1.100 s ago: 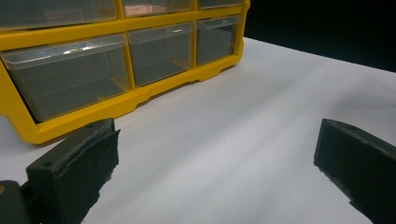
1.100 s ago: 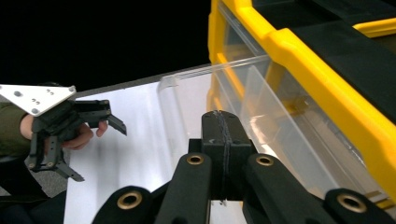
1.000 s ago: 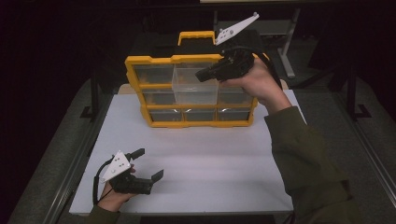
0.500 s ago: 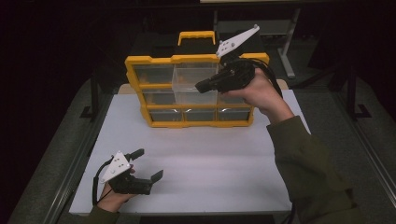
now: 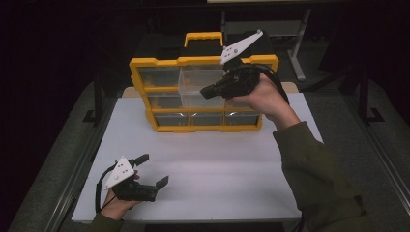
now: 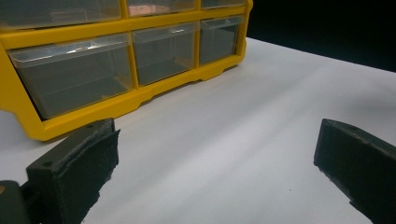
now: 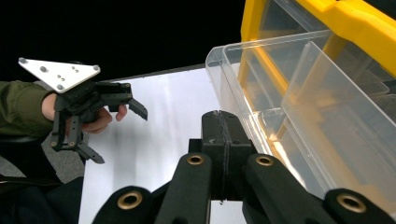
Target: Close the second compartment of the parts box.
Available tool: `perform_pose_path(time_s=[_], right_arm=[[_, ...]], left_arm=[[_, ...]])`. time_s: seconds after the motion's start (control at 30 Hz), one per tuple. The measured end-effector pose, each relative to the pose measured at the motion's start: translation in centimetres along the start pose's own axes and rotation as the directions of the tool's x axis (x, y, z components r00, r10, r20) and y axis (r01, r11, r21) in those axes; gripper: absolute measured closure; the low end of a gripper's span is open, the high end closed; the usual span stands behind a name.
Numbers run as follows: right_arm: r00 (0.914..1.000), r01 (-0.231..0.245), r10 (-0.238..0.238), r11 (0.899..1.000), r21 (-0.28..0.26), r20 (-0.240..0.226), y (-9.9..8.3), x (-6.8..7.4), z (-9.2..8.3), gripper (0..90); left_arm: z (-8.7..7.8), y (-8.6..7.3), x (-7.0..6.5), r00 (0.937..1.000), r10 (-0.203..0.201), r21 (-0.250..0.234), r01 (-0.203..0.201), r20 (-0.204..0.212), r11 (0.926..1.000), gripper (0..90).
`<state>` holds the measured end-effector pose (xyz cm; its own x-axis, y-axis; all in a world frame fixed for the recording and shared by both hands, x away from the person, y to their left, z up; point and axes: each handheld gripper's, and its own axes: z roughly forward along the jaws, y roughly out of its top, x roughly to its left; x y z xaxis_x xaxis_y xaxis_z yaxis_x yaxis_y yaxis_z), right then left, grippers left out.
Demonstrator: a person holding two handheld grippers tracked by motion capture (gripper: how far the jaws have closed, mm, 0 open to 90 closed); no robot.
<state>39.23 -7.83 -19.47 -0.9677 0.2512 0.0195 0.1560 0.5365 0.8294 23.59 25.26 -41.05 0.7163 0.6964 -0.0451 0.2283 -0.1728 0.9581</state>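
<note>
Where the high view looks down, the yellow drawer cabinet (image 5: pixel 203 94) stands at the far side of the white surface (image 5: pixel 217 169), its clear upper-middle drawer (image 5: pixel 200 79) pulled out; the right claw (image 5: pixel 205 92) sits at that drawer's front. In the left gripper view, the left claw (image 6: pixel 215 158) gapes wide, empty, above the surface. In the right gripper view, the right claw (image 7: pixel 219 123) is fully closed beside the drawer (image 7: pixel 299 107), gripping nothing.

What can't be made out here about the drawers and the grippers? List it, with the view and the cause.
- High view: what the organizer's drawers hold; too small and dim.
- High view: whether the right gripper touches the pulled-out drawer; the gripper hides the contact.
- Right gripper view: the drawer's far end, cut off by the frame edge.
- Left gripper view: the organizer's upper rows, cut off by the top edge.
</note>
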Motion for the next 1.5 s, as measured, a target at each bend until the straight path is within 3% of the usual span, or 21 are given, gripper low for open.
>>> perform_pose_path(time_s=[1.03, 1.5], right_arm=[[0.9946, -0.057, 0.058, 0.998, -0.005, 0.086, 0.8, -3.6, 1.0, 89.0], [0.9849, -0.108, 0.110, 0.994, -0.021, 0.134, 0.9, -5.7, 1.5, 89.1]], left_arm=[[0.1, 0.1, -0.1, 1.0000, 0.007, -0.004, -0.007, 0.006, 1.0000, 0.0], [0.0, 0.1, -0.1, 1.0000, -0.002, -0.003, 0.002, 0.002, 1.0000, 0.0]])
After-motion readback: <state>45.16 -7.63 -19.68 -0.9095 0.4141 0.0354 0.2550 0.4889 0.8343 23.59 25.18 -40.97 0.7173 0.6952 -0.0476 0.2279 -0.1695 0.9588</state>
